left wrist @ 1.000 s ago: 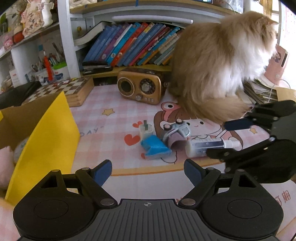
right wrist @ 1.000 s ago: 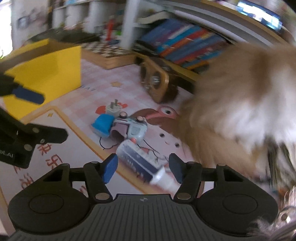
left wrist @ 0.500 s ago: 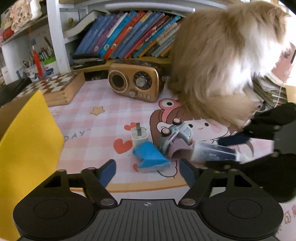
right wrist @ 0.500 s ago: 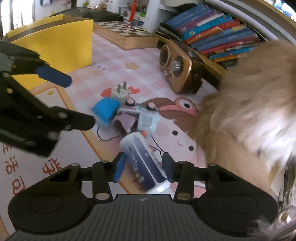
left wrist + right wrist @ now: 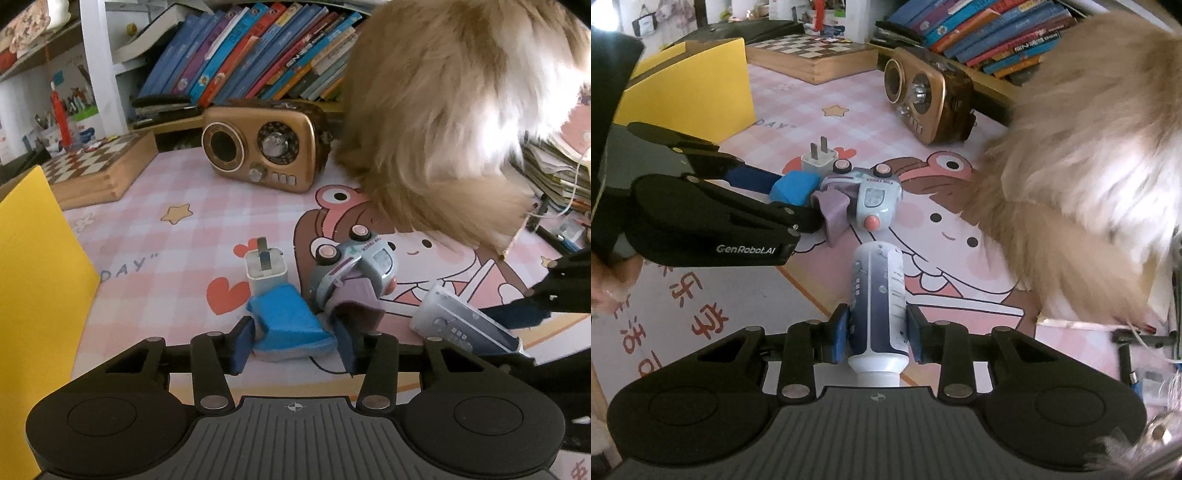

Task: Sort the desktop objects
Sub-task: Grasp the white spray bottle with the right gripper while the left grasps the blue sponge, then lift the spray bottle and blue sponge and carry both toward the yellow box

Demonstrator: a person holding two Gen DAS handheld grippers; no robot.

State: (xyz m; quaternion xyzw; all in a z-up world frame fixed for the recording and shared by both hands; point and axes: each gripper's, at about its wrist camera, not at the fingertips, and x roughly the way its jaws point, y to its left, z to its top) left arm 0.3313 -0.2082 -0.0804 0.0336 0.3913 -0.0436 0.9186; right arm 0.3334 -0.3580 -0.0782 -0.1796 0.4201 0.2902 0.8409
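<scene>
On the pink desk mat (image 5: 155,236), the right gripper (image 5: 875,338) clamped a tube (image 5: 879,295), while the left gripper (image 5: 293,341) bracketed a blue sponge (image 5: 288,325), jaws not visibly pressing. Lifting toward the yellow box (image 5: 687,85) seemed next; a cat (image 5: 1082,147) crowded the right, leaving space leftward.

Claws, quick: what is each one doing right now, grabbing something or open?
Left claw: fingers on both sides of the blue sponge, closed on it.
Right claw: closed on the tube.
</scene>
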